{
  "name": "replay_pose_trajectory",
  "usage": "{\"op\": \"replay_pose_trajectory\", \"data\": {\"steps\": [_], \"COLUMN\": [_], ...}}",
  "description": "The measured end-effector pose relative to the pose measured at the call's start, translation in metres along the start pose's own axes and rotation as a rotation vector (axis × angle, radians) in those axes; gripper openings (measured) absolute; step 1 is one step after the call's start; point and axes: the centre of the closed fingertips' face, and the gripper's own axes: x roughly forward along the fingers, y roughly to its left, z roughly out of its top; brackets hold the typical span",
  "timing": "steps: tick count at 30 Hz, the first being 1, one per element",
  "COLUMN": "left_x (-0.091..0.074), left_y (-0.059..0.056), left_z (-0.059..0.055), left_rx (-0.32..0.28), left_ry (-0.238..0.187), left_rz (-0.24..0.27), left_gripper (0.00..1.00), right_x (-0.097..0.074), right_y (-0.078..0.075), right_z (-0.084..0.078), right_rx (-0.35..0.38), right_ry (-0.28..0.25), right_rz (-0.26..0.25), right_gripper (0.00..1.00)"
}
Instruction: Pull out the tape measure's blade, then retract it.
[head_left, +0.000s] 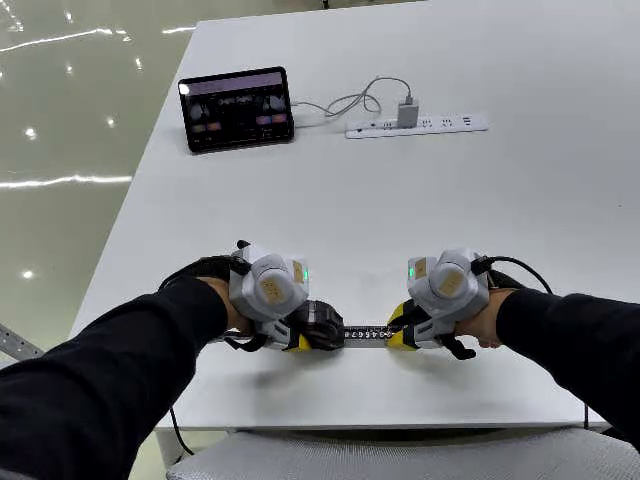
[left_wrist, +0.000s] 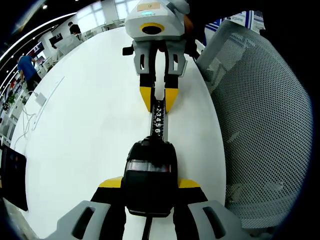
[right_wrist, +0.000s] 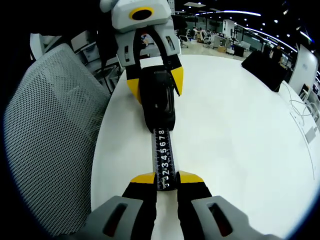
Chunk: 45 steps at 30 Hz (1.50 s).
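**Two holds on one tape measure (head_left: 320, 324), near edge of desk (head_left: 420, 200)**

Item 1: left gripper (left_wrist: 150, 183), yellow-tipped jaws pressed against the sides of the black case (left_wrist: 150, 167).
Item 2: right gripper (right_wrist: 162, 178), jaws pinching the free end of the blade (right_wrist: 161, 147); numerals up to 8 exposed.
Blade spans the short gap between the two grippers, along the desk's near edge.
Far left: tablet (head_left: 237, 108). Far edge, middle: power strip (head_left: 440, 125).
Mesh chair (left_wrist: 265, 125) just beside the near edge.
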Motion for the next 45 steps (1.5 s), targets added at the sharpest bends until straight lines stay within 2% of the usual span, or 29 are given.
{"op": "replay_pose_trajectory", "data": {"steps": [19, 45], "left_x": [-0.001, 0.000], "left_y": [0.000, -0.001], "left_z": [0.000, 0.000], "left_rx": [-0.021, -0.023], "left_ry": [-0.012, -0.014], "left_rz": [0.009, 0.011], "left_gripper": [0.32, 0.32], "right_x": [-0.007, -0.016], "right_y": [0.000, -0.002], "right_z": [-0.004, -0.018], "right_rx": [-0.002, 0.001], "right_ry": [0.013, 0.042], "right_rz": [-0.003, -0.010], "right_gripper": [0.10, 0.10]}}
